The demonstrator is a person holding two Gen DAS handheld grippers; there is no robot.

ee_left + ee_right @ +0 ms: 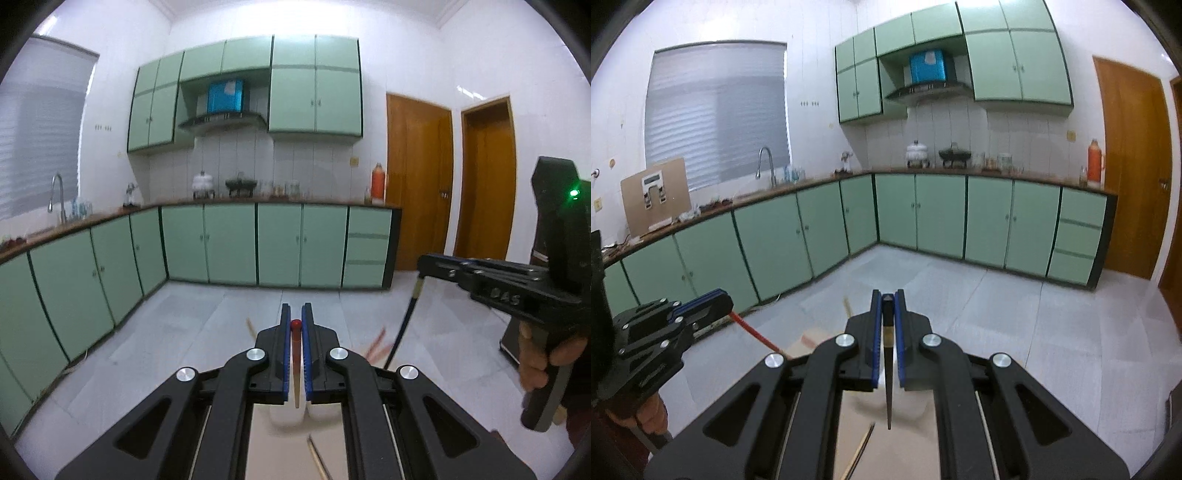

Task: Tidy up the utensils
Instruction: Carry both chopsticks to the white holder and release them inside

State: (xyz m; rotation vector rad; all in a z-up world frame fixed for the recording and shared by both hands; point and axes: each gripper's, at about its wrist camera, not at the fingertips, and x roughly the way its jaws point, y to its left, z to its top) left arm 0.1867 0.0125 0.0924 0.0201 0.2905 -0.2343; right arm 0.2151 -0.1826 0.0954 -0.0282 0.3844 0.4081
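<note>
Left wrist view first, scanning from the left edge: nothing task-related over there, just the green cabinets point(92, 280) and floor. At bottom centre the left gripper point(296, 321) was clamped on a red-tipped chopstick point(296, 354), and the stick's long axis ran straight along the fingers, red knob at the fingertips, pale wooden end pointing back toward the camera and downward. Under it I could make out a white holder point(288, 415), blurry, sitting on a tan surface point(280, 454) with another thin stick point(317, 458) lying loose on it. Over on the right side of the frame the right gripper point(421, 264) hung in the air, pinched on a black chopstick point(400, 325) that dangled steeply down from its tip. Some blurred reddish sticks point(376, 345) showed near it, too smeared to say what they were doing.

Right wrist view, left to right again: the left gripper sat at lower left with the red stick slanting down-right toward the tan surface. Centre frame, the right gripper point(887, 295) was closed on the black chopstick point(888, 384), a gold band near its top, tapered point aimed down at the tan surface.

My read: both sticks already pointed down with the holder below, and the left one looked nearer to being over it, so lowering tip-first should be the thing. Couldn't see the holder's opening clearly though.
</note>
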